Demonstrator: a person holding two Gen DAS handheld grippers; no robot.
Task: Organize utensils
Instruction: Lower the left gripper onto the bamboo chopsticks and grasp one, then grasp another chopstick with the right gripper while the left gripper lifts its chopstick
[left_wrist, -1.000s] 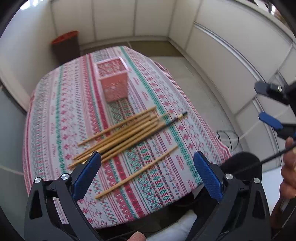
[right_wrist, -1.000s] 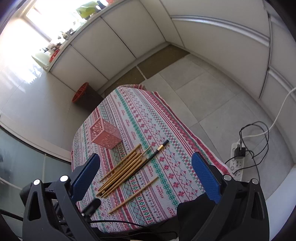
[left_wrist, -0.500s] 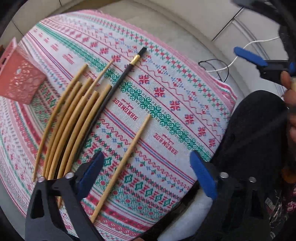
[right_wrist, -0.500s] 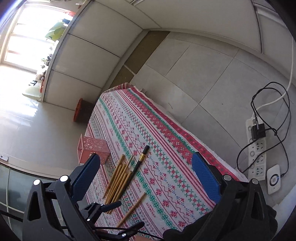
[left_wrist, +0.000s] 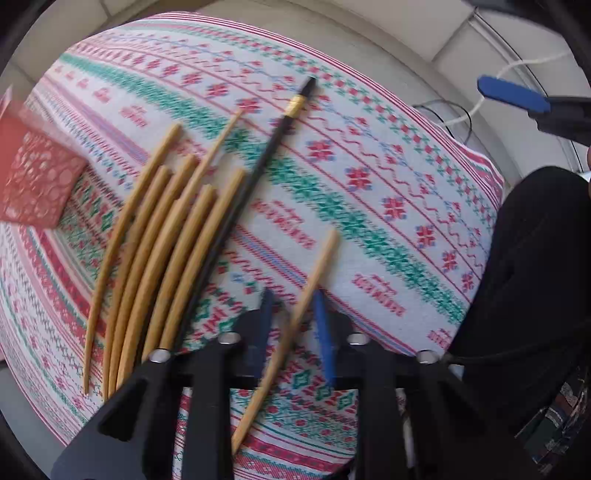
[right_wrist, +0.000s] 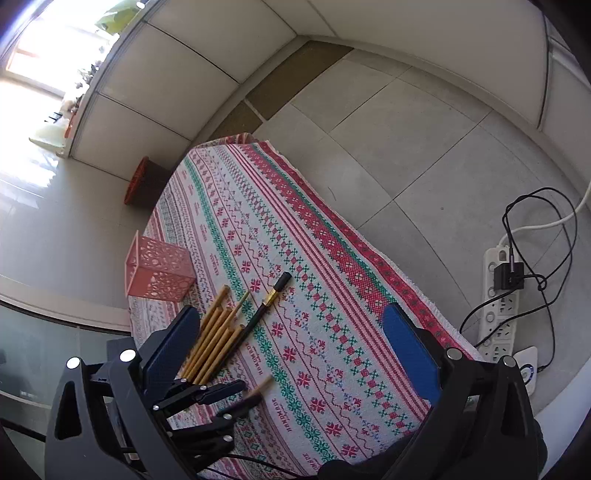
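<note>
Bamboo chopstick (left_wrist: 295, 317) lying between left tool (left_wrist: 291, 314) fingers, tool narrowed

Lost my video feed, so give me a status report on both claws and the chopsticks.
Left claw closing around lone wooden chopstick, contact unclear. Right claw open, raised. Chopstick bundle, pink perforated holder untouched. Nothing blocking.

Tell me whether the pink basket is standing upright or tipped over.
Upright: the pink basket stands on the tablecloth, open top facing up. Its contents cannot be seen.
</note>
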